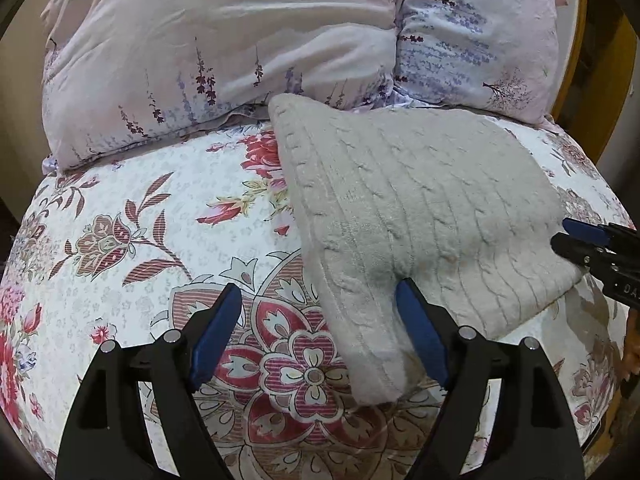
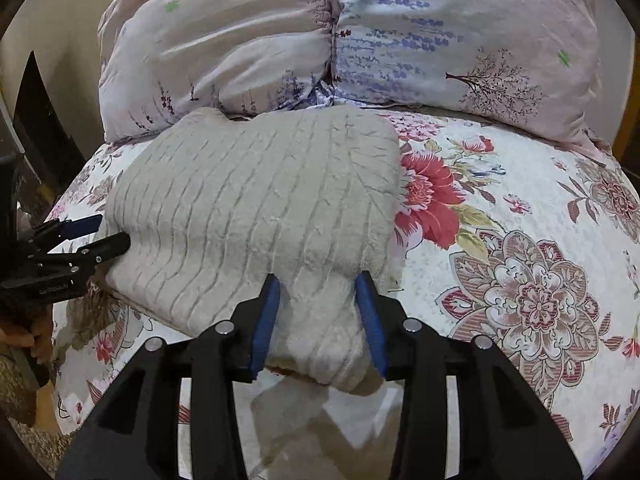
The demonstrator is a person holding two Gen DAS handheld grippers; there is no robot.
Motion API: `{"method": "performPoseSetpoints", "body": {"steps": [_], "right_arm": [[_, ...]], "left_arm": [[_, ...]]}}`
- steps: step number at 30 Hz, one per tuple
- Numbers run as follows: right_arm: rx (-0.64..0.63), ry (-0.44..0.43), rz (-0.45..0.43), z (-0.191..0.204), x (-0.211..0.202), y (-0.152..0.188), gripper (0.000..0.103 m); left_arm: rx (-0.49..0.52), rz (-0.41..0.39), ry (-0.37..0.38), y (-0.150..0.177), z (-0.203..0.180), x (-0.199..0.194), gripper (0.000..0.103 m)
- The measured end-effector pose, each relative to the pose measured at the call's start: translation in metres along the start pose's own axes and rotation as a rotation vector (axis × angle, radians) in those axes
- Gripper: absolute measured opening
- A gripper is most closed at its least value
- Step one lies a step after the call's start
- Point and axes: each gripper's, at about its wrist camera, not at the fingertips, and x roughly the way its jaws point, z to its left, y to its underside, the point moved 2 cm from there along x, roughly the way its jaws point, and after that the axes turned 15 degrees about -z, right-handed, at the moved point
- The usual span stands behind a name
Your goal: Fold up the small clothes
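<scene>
A grey cable-knit sweater [image 1: 420, 208] lies folded on the floral bedsheet [image 1: 140, 240]; it also shows in the right wrist view [image 2: 256, 200]. My left gripper [image 1: 320, 296] is open, its jaws wide apart over the sweater's near left corner, the right finger [image 1: 420, 328] pressing into the knit. My right gripper [image 2: 318, 288] is partly open with both blue pads against a bunched near edge of the sweater. The right gripper also shows in the left wrist view [image 1: 576, 240] at the sweater's right edge, and the left gripper shows in the right wrist view [image 2: 96, 236] at its left edge.
Two lilac flower-print pillows [image 1: 240, 40] lie along the back of the bed, touching the sweater's far edge; they show in the right wrist view [image 2: 360, 32] too. The bedsheet [image 2: 520, 240] spreads to the right. A wooden frame [image 1: 576, 60] stands behind.
</scene>
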Motion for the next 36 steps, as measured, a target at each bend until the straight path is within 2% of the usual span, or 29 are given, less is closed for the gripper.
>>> {"method": "performPoseSetpoints", "body": {"steps": [2,3,8,11,13,14,19,20,22,27,36], "right_arm": [[0.016,-0.009,-0.019,0.001,-0.006,0.0,0.062],[0.021,-0.001,-0.027,0.001,-0.008,-0.001,0.073],[0.06,0.061,-0.053,-0.008,-0.017,-0.002,0.079],[0.083,0.104,-0.088,-0.016,-0.028,-0.002,0.087],[0.078,0.143,-0.121,-0.017,-0.037,-0.003,0.098],[0.072,0.172,-0.145,-0.017,-0.043,-0.003,0.1],[0.12,0.203,-0.246,-0.014,-0.065,0.002,0.101],[0.141,0.198,-0.233,-0.013,-0.065,0.005,0.101],[0.166,0.157,-0.149,-0.008,-0.056,0.01,0.101],[0.141,0.148,-0.075,0.01,-0.044,0.026,0.101],[0.052,0.206,-0.008,0.035,-0.034,0.045,0.101]], "left_arm": [[-0.002,-0.009,-0.009,0.0,0.001,-0.002,0.085],[0.0,-0.014,-0.015,0.0,0.0,-0.004,0.086],[-0.018,-0.026,-0.021,0.002,0.003,-0.011,0.094],[-0.037,-0.041,-0.037,0.004,0.006,-0.02,0.102],[-0.044,-0.067,-0.043,0.006,0.008,-0.029,0.102],[-0.048,-0.078,-0.041,0.007,0.008,-0.034,0.102],[-0.063,-0.081,-0.037,0.02,0.006,-0.052,0.102],[-0.071,-0.077,-0.027,0.023,0.006,-0.054,0.102],[-0.084,-0.061,-0.011,0.027,0.003,-0.058,0.102],[-0.097,-0.026,0.016,0.037,-0.012,-0.059,0.102],[-0.026,0.04,-0.061,0.042,-0.034,-0.047,0.102]]}}
